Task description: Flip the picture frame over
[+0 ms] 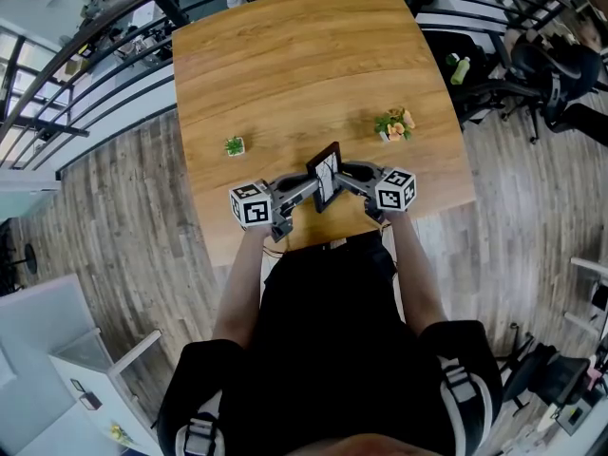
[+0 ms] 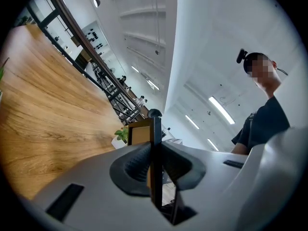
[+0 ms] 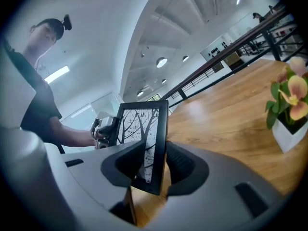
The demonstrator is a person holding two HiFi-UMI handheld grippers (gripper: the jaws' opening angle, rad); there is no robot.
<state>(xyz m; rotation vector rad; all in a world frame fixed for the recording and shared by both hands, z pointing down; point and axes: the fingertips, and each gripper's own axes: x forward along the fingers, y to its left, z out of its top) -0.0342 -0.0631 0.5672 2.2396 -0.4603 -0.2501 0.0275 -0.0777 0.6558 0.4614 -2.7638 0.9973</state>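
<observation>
The black rectangular picture frame (image 1: pixel 325 176) stands between the two tools, over the near edge of the pale brown wooden bench (image 1: pixel 304 65); whether its lower end touches the wood cannot be made out. The left tool (image 2: pixel 155 165) is clenched on it: both ribbed dark pads press flat against one long side, which its own view sees edge-on as a thin black strip. The right tool (image 3: pixel 156 159) is released, its jaws spread wide, with the opposite side of the frame standing between the pads and not squeezed by them.

The frame is upright, its long axis running up and down and leaning a little. The glazed face, a black print of bare tree branches on white, is turned toward the right tool; the plain brown backing board is turned toward the left tool. The rim is narrow, flat and matt.

Further out on the grained, glossy bench sit a small green plant in a white pot (image 1: pixel 234 145) and a pot of orange and yellow flowers (image 1: pixel 394 124), well apart from each other
</observation>
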